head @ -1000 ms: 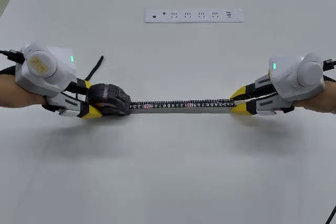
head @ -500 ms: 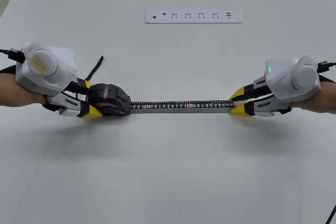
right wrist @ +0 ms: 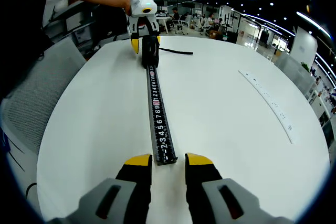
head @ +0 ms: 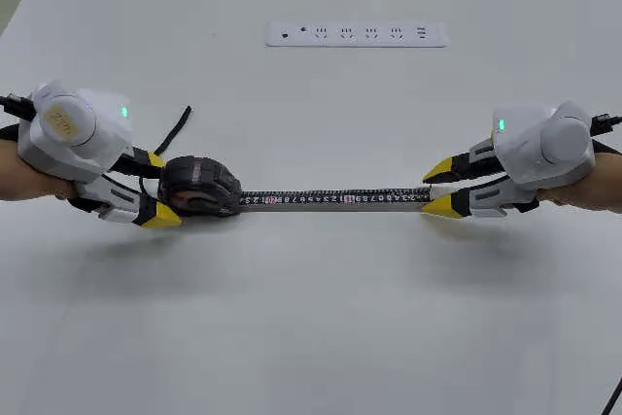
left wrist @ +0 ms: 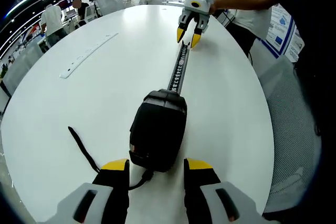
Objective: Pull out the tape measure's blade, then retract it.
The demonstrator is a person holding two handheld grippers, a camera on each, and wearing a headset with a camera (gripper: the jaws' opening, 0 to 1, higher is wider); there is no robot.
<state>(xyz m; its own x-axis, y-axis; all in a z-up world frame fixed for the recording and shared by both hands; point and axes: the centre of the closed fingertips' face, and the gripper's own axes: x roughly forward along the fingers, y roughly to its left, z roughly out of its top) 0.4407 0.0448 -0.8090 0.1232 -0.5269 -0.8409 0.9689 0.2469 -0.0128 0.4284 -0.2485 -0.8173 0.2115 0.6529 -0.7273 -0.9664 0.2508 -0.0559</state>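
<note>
The black tape measure case (head: 199, 185) lies on the white table (head: 321, 318), and its blade (head: 335, 198) runs out to the right, flat on the surface. My left gripper (head: 158, 189) is open with only the case's rear end (left wrist: 157, 129) between its yellow fingertips (left wrist: 115, 165). My right gripper (head: 435, 189) is open at the blade's end hook (right wrist: 166, 157), which lies free just ahead of the gap between its tips. In the left gripper view the right gripper (left wrist: 191, 17) faces me from the far end of the blade (left wrist: 179, 69).
A white power strip (head: 357, 34) lies at the far side of the table. The case's black wrist strap (head: 175, 128) trails behind the left gripper. A cable end shows at the bottom right corner (head: 614, 397). Chairs and people stand beyond the table edge (left wrist: 262, 103).
The right gripper's jaws spread and let go of the blade's end. The left gripper's jaws widened and slid back a little off the case. The blade stays extended.
</note>
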